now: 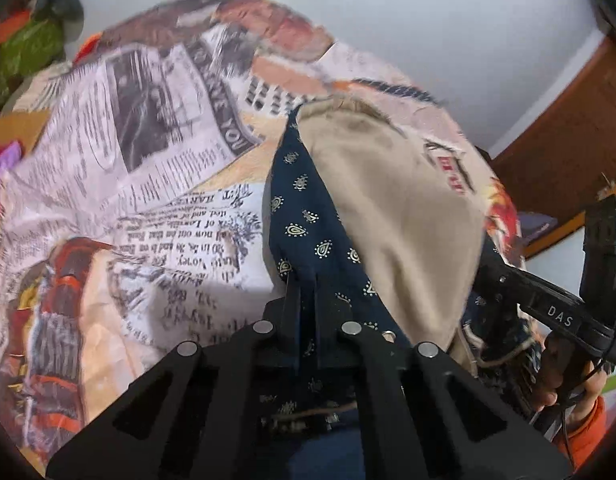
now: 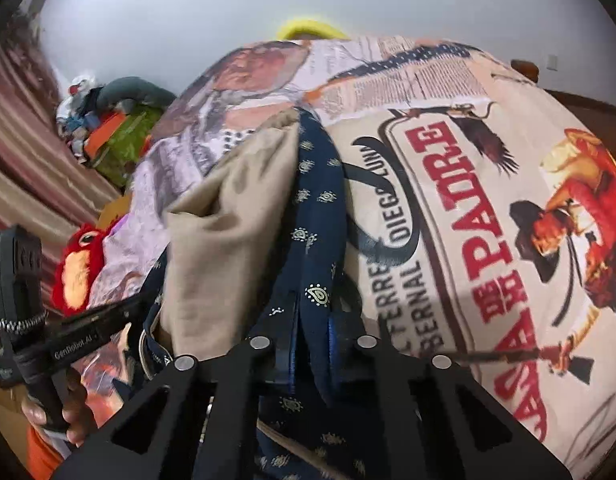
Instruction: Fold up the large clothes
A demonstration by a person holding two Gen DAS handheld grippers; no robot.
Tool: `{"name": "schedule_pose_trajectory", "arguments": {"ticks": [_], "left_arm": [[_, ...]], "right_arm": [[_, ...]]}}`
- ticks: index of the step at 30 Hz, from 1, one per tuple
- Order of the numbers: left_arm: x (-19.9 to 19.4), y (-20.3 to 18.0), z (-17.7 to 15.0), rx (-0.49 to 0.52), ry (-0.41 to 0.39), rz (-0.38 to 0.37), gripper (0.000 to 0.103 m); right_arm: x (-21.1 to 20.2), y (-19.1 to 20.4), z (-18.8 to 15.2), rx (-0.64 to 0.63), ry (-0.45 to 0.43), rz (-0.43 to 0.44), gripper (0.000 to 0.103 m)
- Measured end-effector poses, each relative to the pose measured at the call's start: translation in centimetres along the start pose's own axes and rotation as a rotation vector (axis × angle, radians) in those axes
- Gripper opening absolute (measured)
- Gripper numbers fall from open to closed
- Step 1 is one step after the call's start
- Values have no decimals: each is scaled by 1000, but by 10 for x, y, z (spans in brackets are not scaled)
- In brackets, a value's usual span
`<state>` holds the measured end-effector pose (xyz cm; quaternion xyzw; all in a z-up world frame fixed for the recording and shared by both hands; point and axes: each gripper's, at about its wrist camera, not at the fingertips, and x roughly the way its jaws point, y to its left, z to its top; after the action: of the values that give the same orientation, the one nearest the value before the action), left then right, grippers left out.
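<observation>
A large garment, navy with small gold paisley marks (image 1: 308,216) and a plain beige inner side (image 1: 396,208), is held up over a bed. My left gripper (image 1: 305,300) is shut on its navy edge. My right gripper (image 2: 312,320) is shut on the navy edge (image 2: 316,216) too, with the beige side (image 2: 235,216) hanging to its left. The right gripper also shows at the right of the left wrist view (image 1: 548,304), and the left gripper shows at the lower left of the right wrist view (image 2: 79,332). The two grippers are close together.
The bed is covered by a printed sheet with newspaper text (image 1: 119,148) and a red "PADRE" poster print (image 2: 460,216). A red plush toy (image 2: 75,268) and a heap of clothes (image 2: 119,136) lie at the left. A wooden door (image 1: 568,128) is at the right.
</observation>
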<state>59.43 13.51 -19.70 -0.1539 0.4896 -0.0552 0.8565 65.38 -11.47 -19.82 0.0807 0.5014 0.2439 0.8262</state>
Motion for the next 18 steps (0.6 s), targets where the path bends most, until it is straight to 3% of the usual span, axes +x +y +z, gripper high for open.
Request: {"name": "schedule_pose_trajectory", "arguments": {"ticks": [6,11,18], "left_arm": [[-48,-11,-32,69,0,-15,4],[-71,-19,-82,126,42,-21,4],[-64,-11,-152,157,149,42,4]], "right_arm": [[-56,24,-30,-76,-32,59,6],[-89,34,-71,-115,-22,54,6],[-102,38,-144,-168,47,-3,6]]}}
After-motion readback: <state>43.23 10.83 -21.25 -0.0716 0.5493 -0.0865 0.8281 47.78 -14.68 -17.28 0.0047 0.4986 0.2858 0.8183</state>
